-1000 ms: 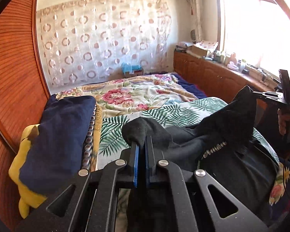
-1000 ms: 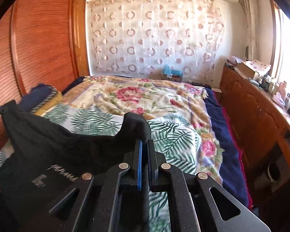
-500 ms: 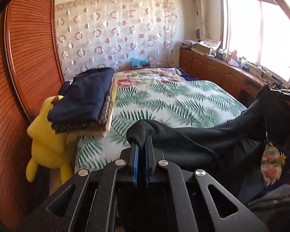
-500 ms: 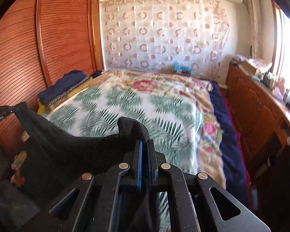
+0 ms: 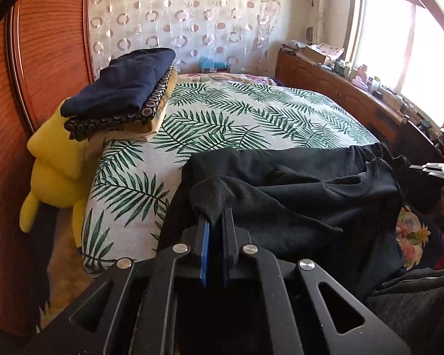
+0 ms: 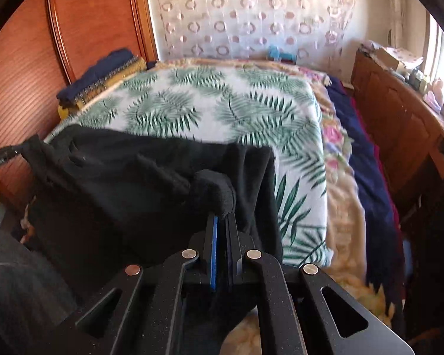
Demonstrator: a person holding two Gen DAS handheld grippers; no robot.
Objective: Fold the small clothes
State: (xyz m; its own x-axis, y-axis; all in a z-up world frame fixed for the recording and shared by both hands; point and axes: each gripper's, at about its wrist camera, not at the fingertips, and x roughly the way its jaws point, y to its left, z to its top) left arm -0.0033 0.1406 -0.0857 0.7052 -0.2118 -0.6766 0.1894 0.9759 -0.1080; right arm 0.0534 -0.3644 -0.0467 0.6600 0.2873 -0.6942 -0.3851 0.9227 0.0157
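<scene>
Over the last second both grippers dropped from mid-air toward the bed (image 5: 251, 118), and the black garment (image 5: 296, 195) went from hanging stretched between them to draped over the bed's near edge, far hem lying on the palm-print cover. Left gripper (image 5: 214, 222) was clenched on one bunched corner, right gripper (image 6: 222, 222) on the other (blue pads barely visible). Judgement: laydown nearly done, flattening comes next. No containers were in view; the folded stack (image 5: 124, 94) sat at the bed's far left corner.
</scene>
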